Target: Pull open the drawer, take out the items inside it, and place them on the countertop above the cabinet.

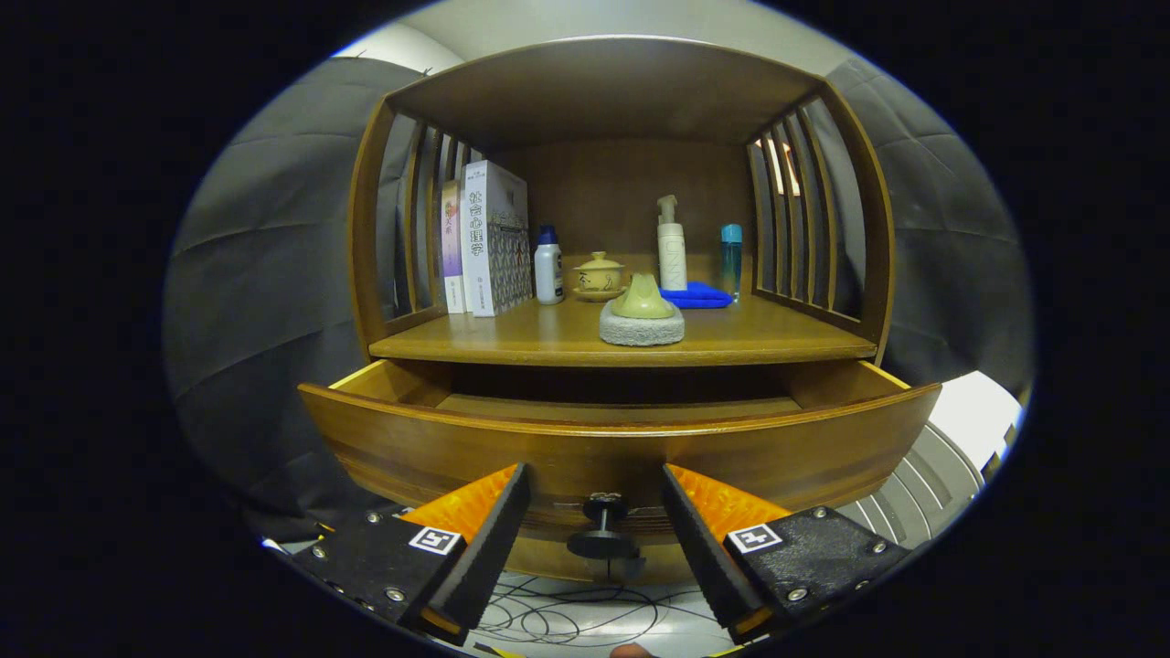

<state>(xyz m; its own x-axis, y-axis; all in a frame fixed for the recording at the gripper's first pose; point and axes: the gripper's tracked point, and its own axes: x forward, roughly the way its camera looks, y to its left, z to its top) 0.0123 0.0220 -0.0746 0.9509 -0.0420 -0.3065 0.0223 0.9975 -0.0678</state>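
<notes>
Now drawer (622,448) partly out; gripper (596,521) spread wide, knob (603,528) between fingers untouched. Clamp the knob squarely, pull straight back.

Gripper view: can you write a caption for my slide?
Open fingers flank the knob of the pulled-out drawer, below a countertop of books and bottles.

Gripper (596,493) level, fingers spread wide.
Parted at seven and five o'clock, tips angled toward twelve, clasping nothing, pressing on nothing between them.
</notes>
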